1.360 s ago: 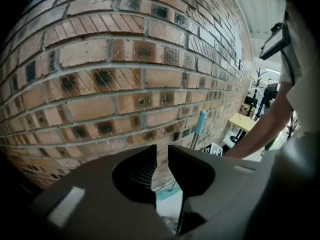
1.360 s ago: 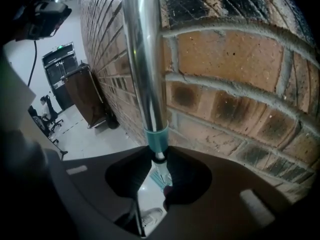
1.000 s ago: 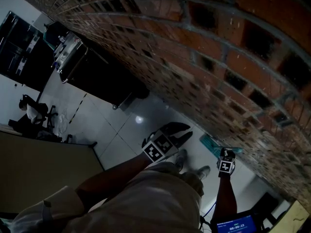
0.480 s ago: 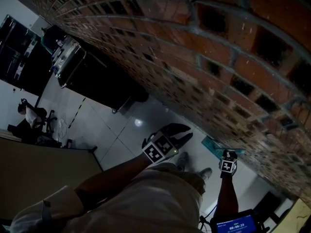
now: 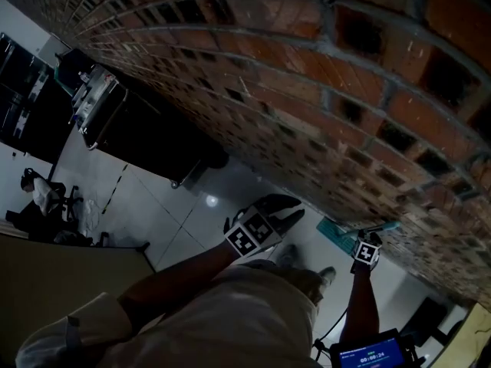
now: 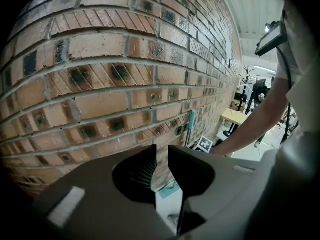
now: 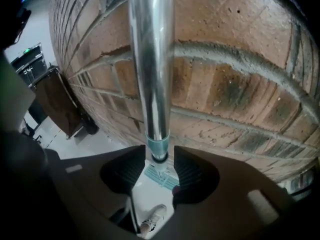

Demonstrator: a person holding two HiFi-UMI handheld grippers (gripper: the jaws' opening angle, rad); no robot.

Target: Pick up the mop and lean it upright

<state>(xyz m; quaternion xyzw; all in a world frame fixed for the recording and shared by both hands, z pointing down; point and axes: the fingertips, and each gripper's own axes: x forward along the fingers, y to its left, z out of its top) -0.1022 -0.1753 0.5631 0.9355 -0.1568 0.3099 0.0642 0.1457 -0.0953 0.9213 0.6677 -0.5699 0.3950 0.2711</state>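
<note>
The fingers of the right gripper (image 7: pixel 159 151) stand apart, one on each side of the mop handle (image 7: pixel 151 59). We see a gap between each ribbed pad (image 7: pixel 191 169) and the tube, so no pad presses on it. These jaws have just been opening, with the handle between them.

The handle is a bare metal tube with a teal collar (image 7: pixel 158 145) at jaw level. Its long axis runs upright, close along the brick wall (image 7: pixel 240 84). The teal mop head (image 7: pixel 161 178) is the low end, on the pale floor (image 7: pixel 100 141) at the foot of the wall. The free end points up, out of view.

The left gripper (image 6: pixel 161 153) is off to one side of the mop. Its fingers are almost together, with a narrow slot between them and nothing in it. It points at the same wall.
</note>
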